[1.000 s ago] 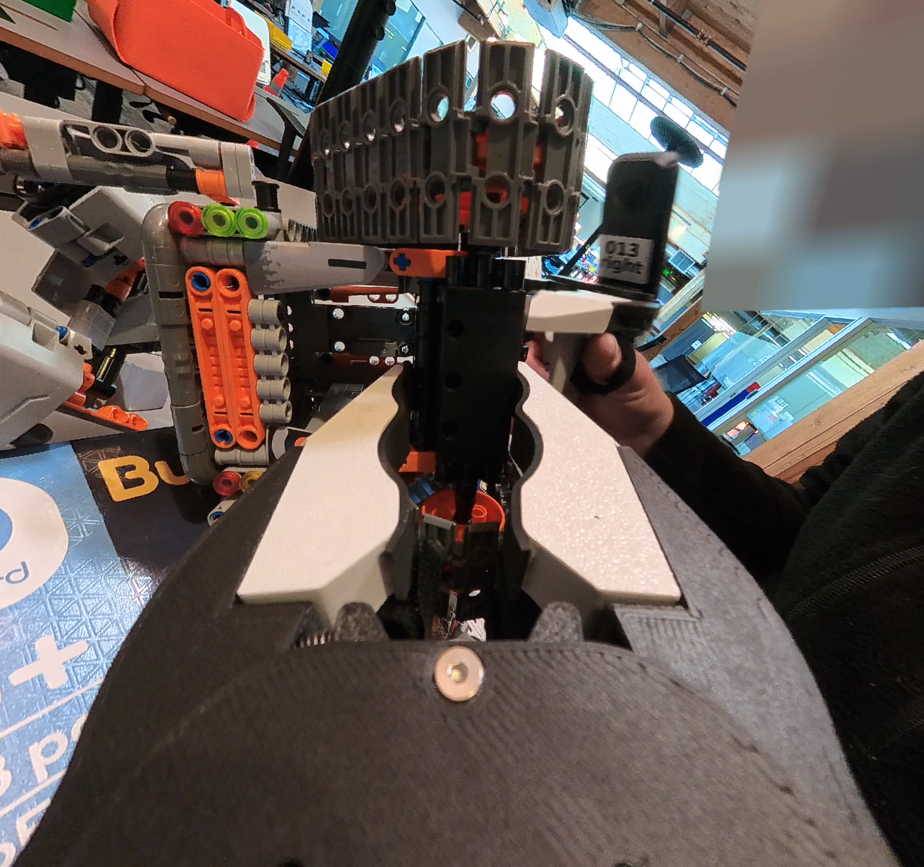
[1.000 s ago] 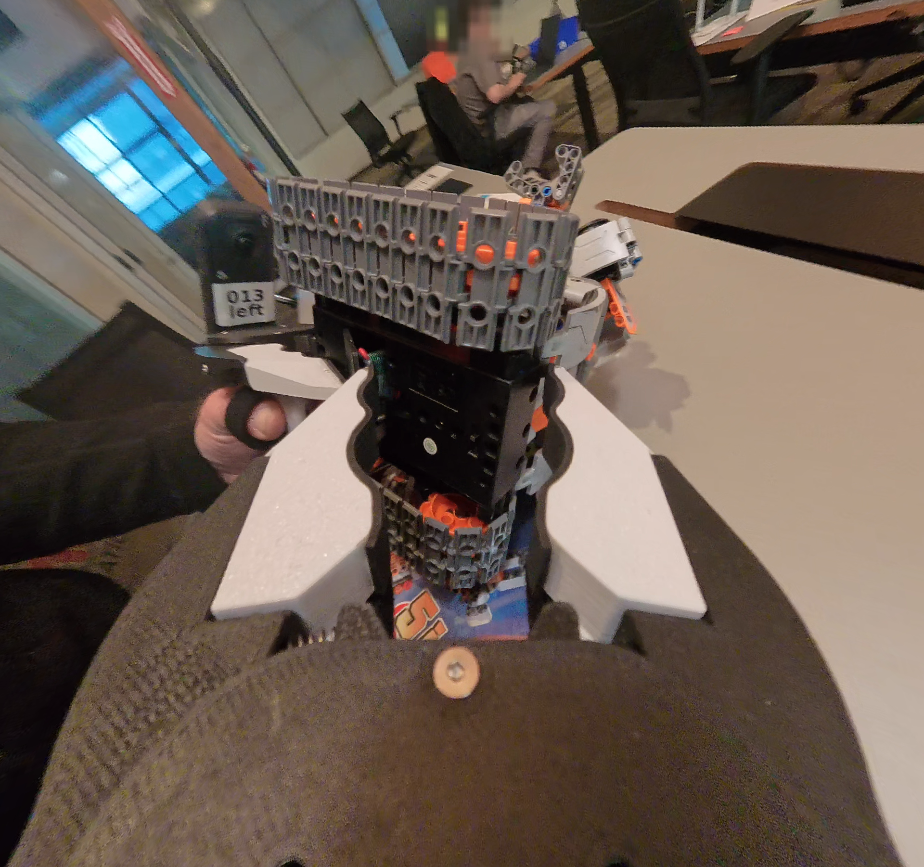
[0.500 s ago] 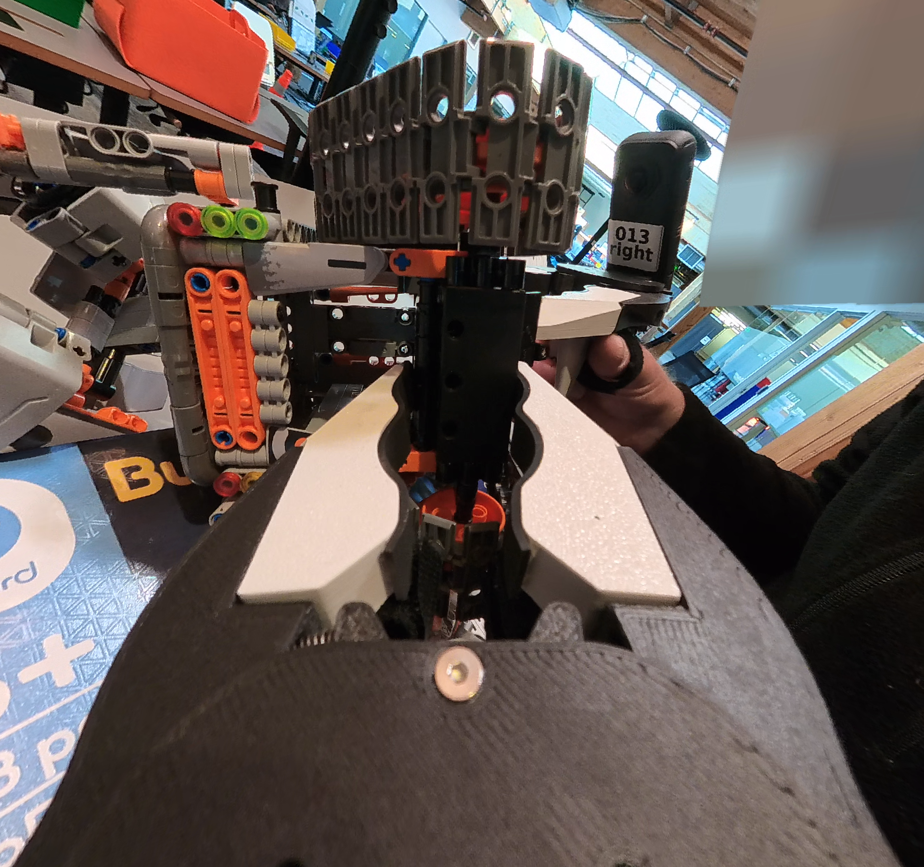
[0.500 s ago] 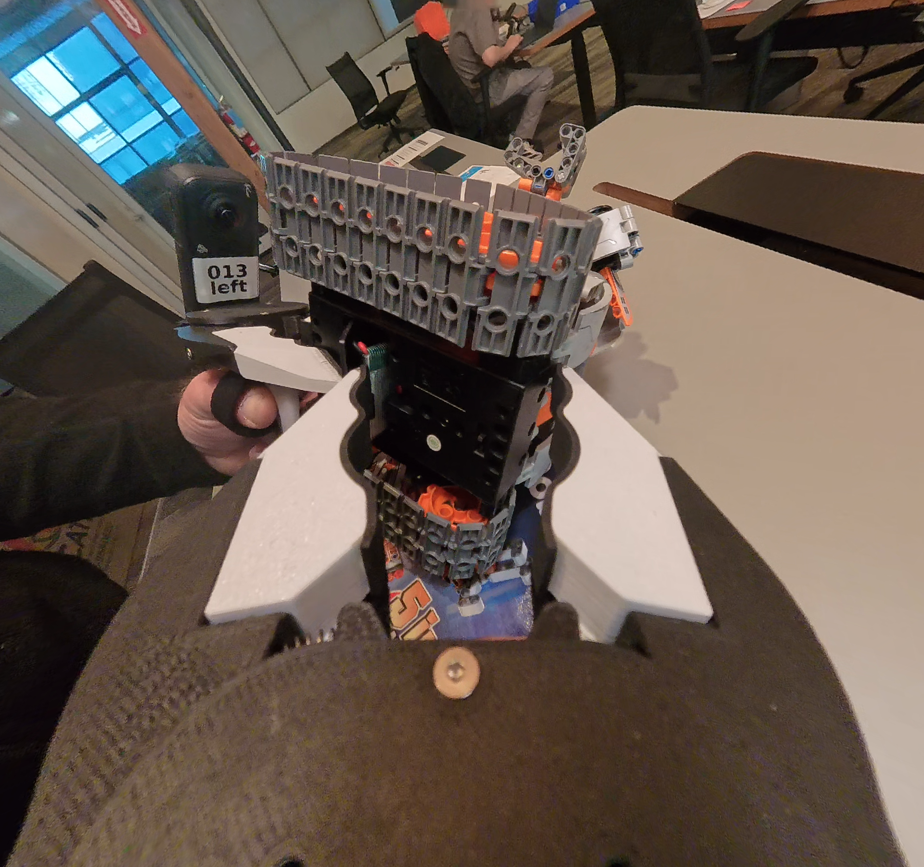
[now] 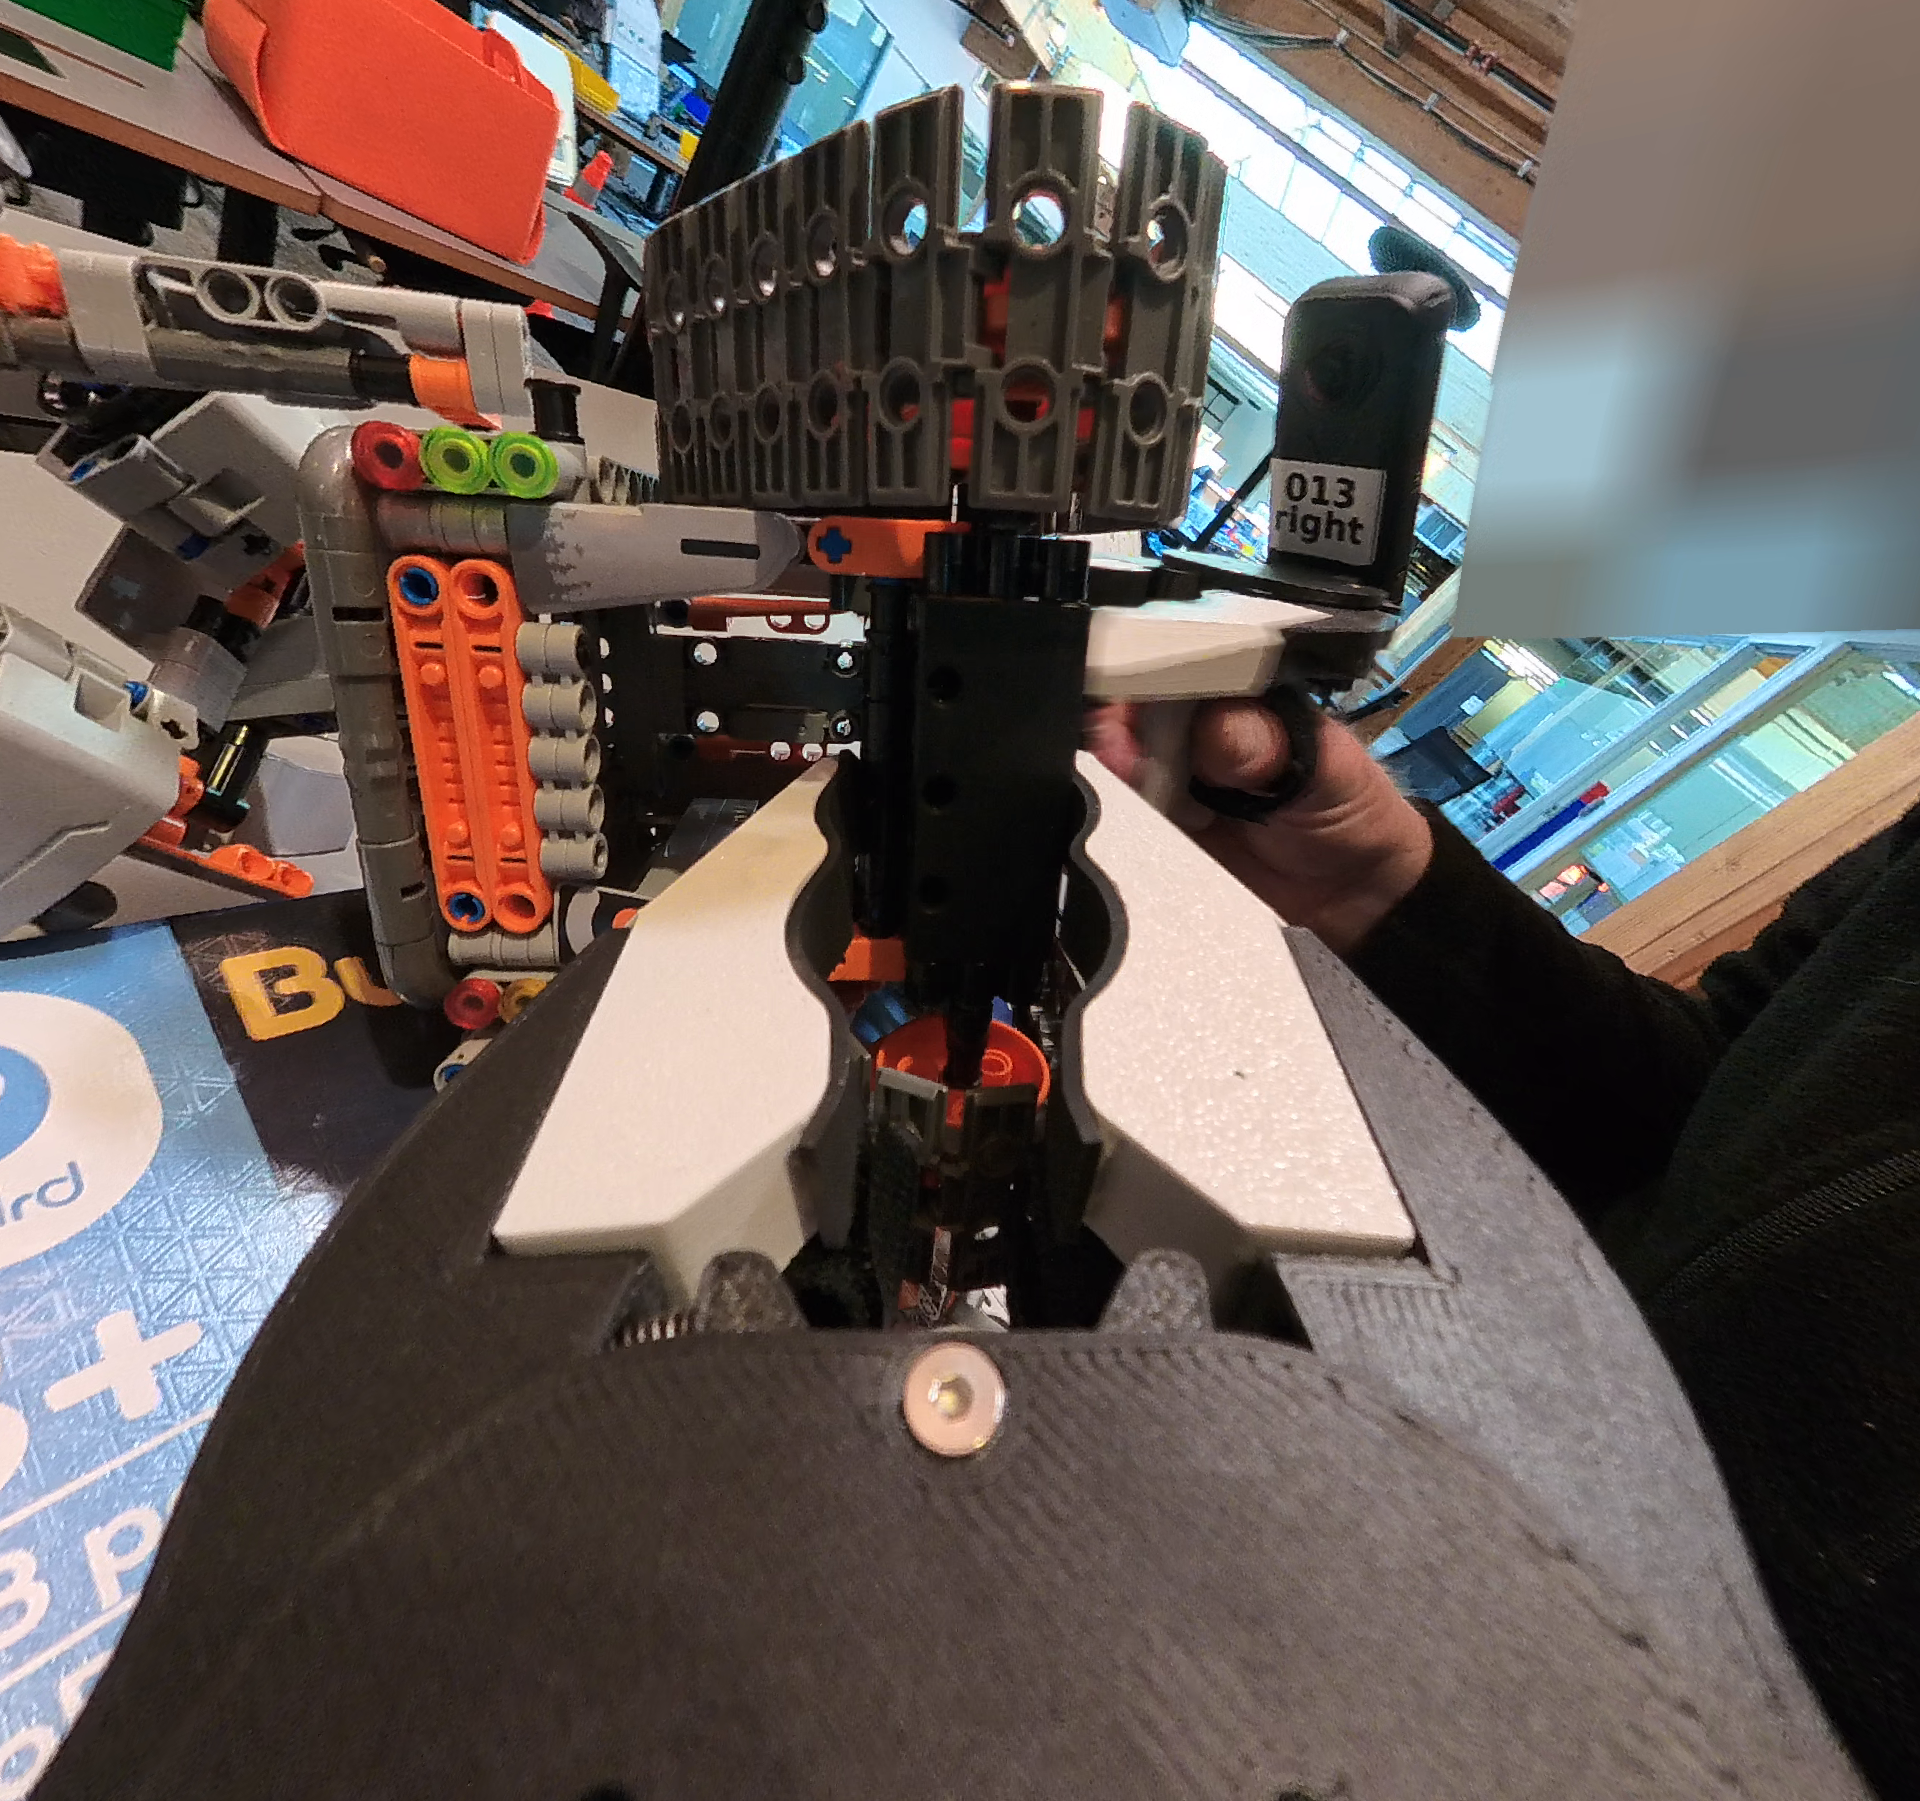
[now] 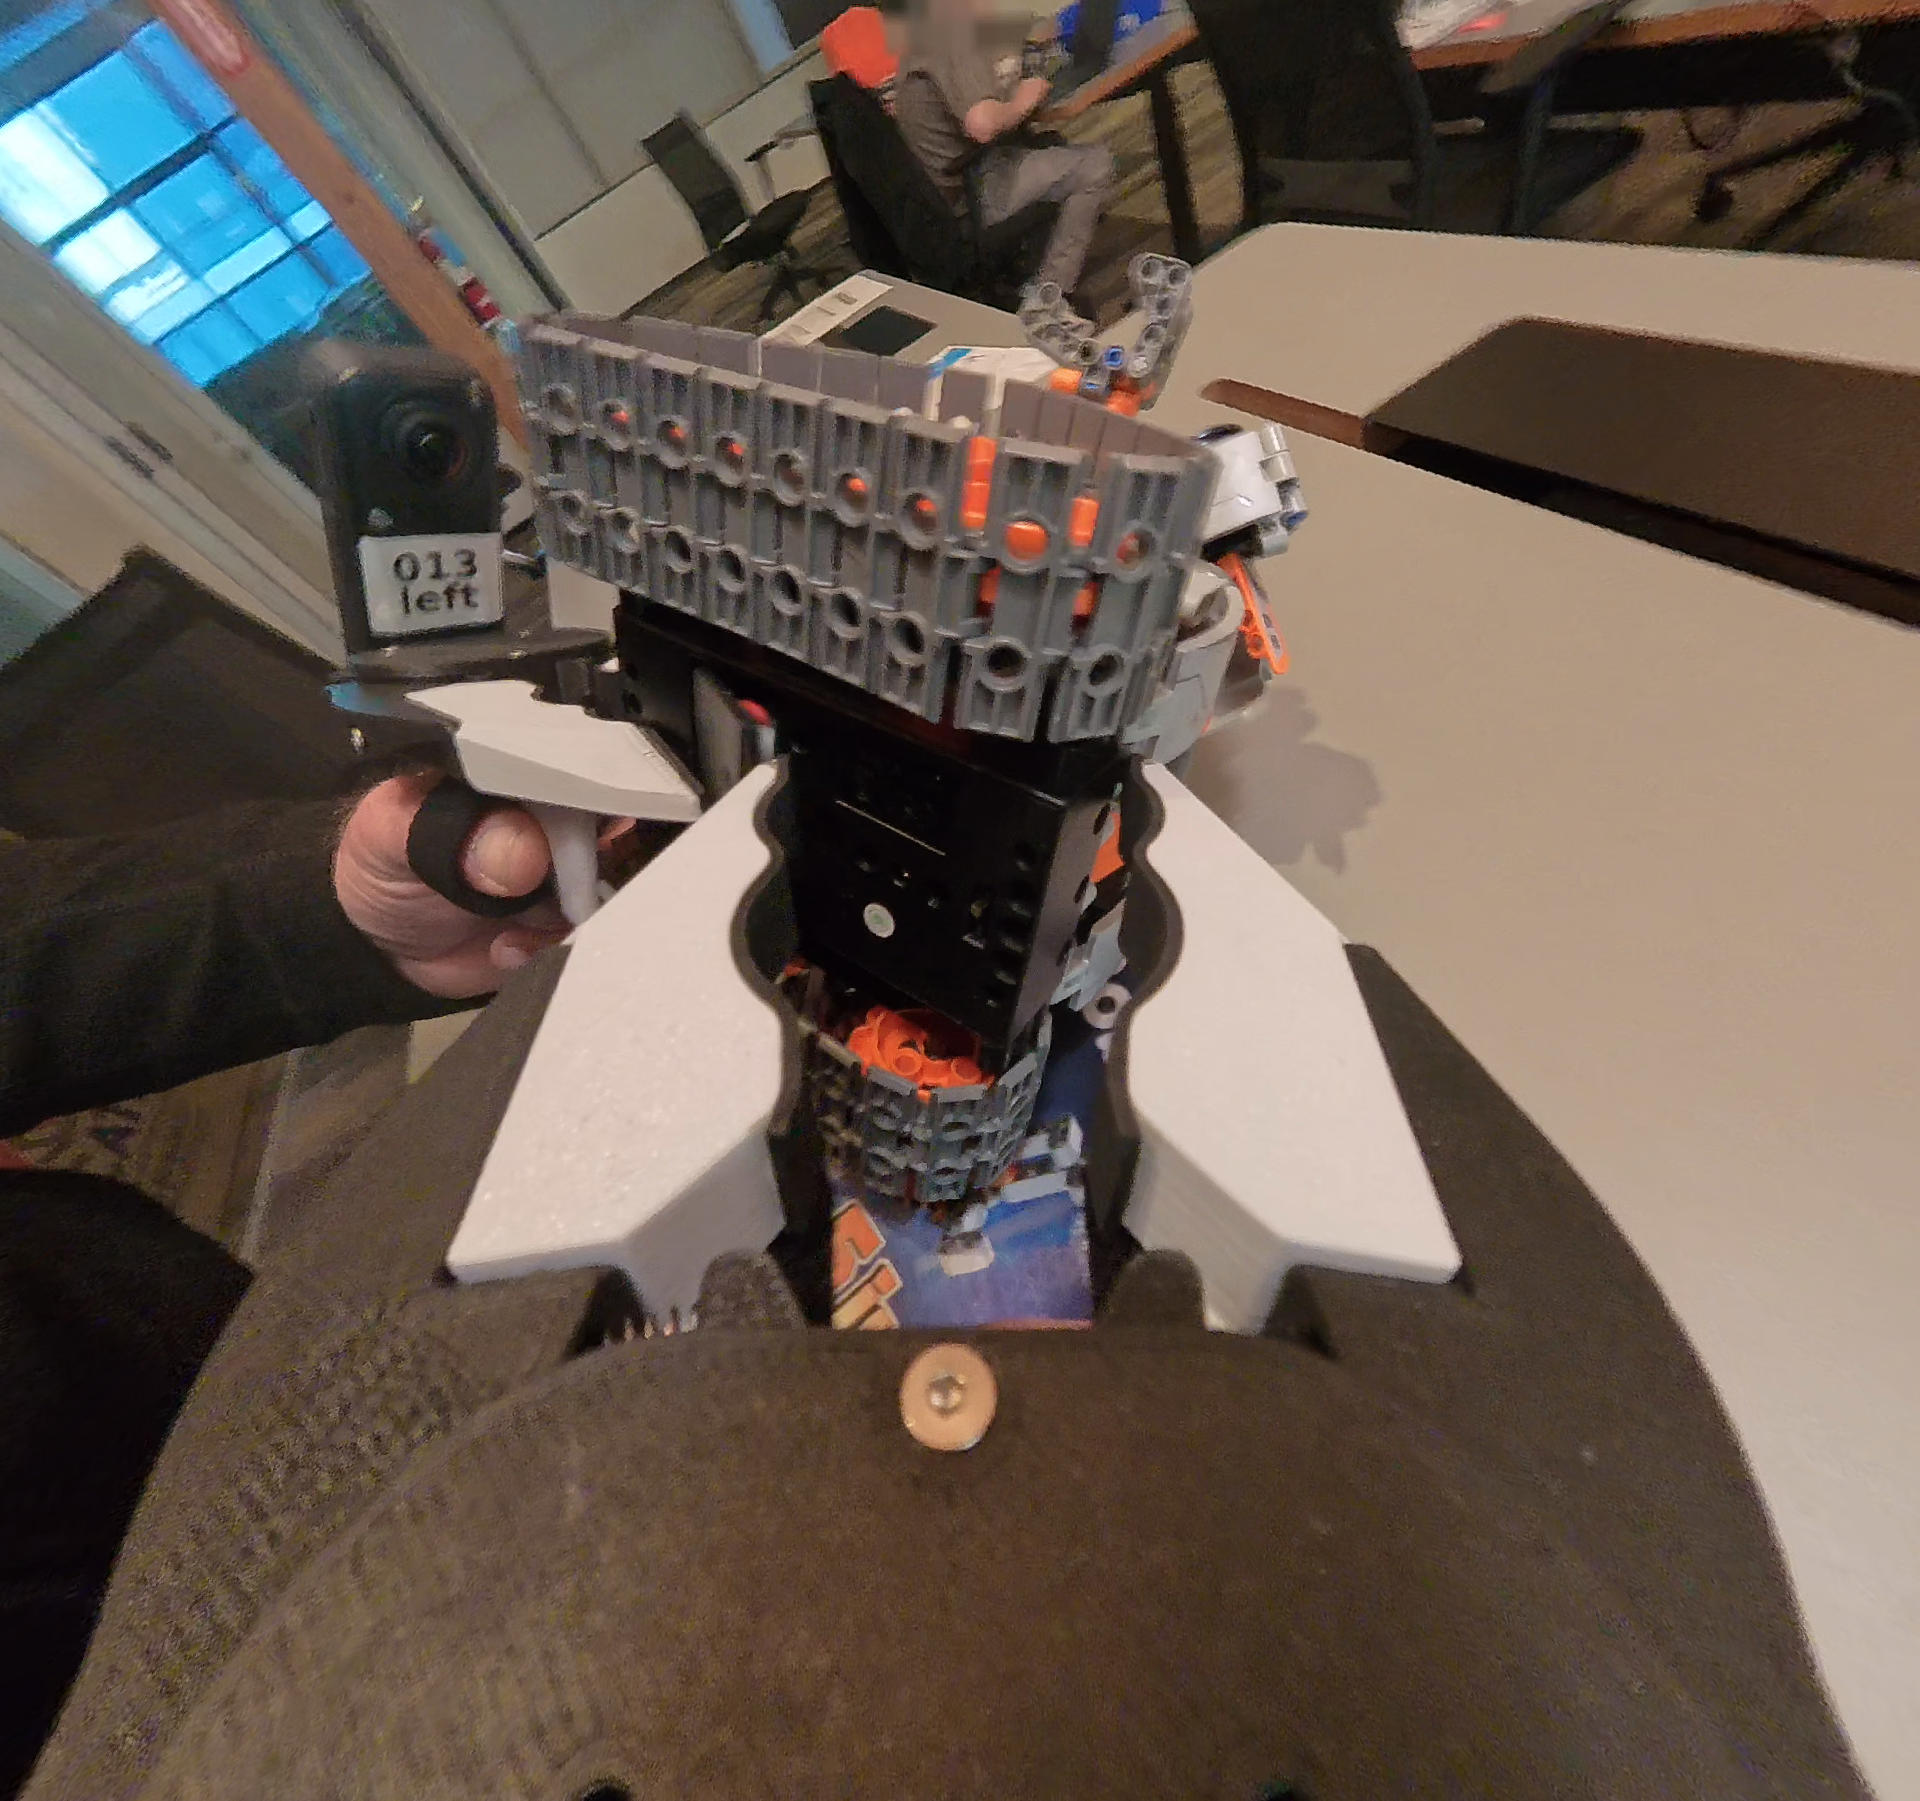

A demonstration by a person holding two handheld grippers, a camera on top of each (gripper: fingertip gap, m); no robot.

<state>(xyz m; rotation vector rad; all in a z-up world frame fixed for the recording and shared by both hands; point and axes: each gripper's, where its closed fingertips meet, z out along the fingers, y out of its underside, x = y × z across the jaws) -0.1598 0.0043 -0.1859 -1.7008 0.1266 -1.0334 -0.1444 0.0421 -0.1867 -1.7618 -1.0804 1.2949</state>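
A brick-built track module is held between both grippers. It has a black core (image 5: 977, 764), a belt of grey tread links (image 5: 935, 317) and orange wheels (image 5: 956, 1055). My left gripper (image 5: 956, 785) is shut on the black core from one side. My right gripper (image 6: 956, 795) is shut on the same black core (image 6: 935, 878) from the other side, below the grey tread (image 6: 852, 525). Each gripper shows in the other's view, held by a hand (image 6: 436, 878). The module hangs above a printed mat (image 6: 956, 1263).
A larger grey and orange brick model (image 5: 457, 691) stands just left of the module on a blue and black printed mat (image 5: 125, 1232). An orange bin (image 5: 384, 78) sits on a table behind. The grey tabletop (image 6: 1558, 920) stretches right, with a dark panel (image 6: 1662, 432). A person sits far off.
The right wrist view has swung and tilted a little around the module and is slightly blurred. Both grippers stay shut on the black core. The left view is nearly unchanged.
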